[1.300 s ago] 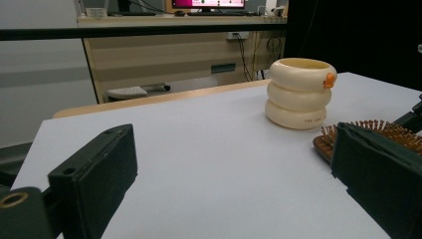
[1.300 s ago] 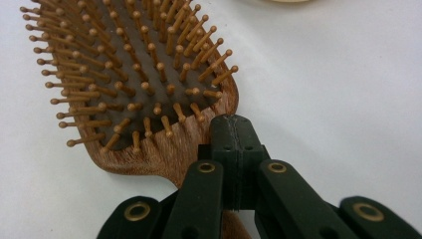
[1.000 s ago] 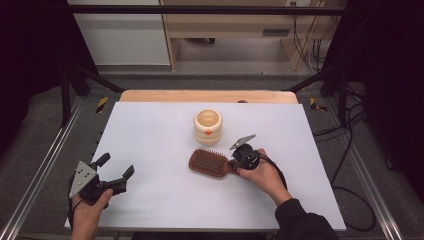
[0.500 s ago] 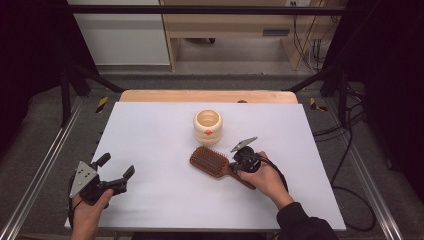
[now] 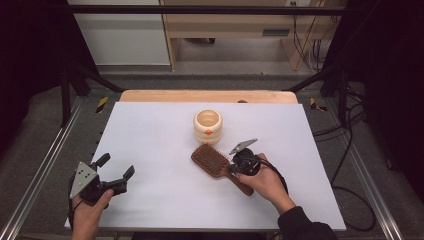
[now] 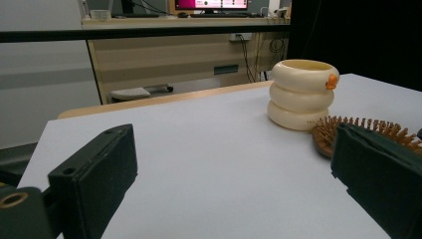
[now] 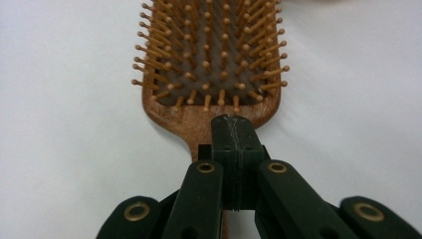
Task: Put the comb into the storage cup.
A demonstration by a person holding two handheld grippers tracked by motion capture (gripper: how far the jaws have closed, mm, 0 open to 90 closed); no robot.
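A white tabletop point(image 5: 165, 135) sits in a dim workshop, with a wooden bench behind its far edge. At the middle lies a wooden hairbrush point(image 5: 212, 160), bristles up, its handle angled toward the near right corner. The right gripper point(image 5: 239, 163) is pressed over the brush's neck, jaws clenched together above the wood. Just beyond the brush stands a cream ringed cup point(image 5: 207, 126) with an orange mark; no lettering is readable. Near the left front corner, the left gripper point(image 5: 116, 172) hovers, released, jaws wide apart.
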